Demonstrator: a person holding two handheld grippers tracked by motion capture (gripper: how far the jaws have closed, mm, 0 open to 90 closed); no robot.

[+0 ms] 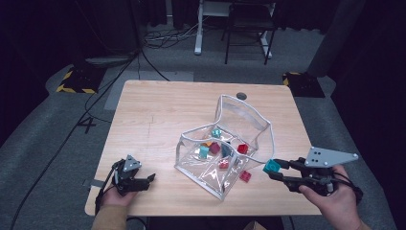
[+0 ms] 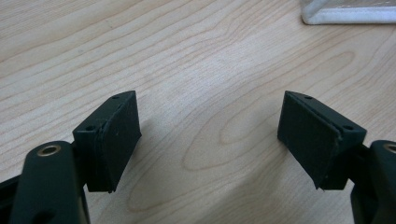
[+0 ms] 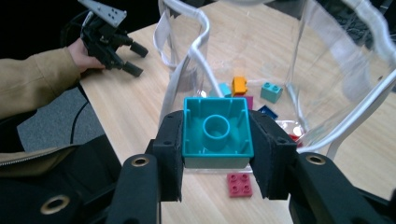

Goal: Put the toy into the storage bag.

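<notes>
Pale wooden table [image 1: 158, 115] under dark surroundings, and nearest us the right gripper [image 3: 217, 154] has its jaws clamped on a teal block [image 3: 217, 128], hollow underside facing its camera, held above the tabletop. Below it a red block [image 3: 240, 184] lies loose on the wood, just beside the clear plastic bag [image 1: 239, 115], where more coloured blocks sit, maybe seven. Farther left, the left gripper [image 2: 210, 133] rests with jaws wide apart, nothing between them.

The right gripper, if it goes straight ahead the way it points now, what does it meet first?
Probably the clear bag: the right gripper, holding the teal block, points at its open side, though depth is unclear.
</notes>
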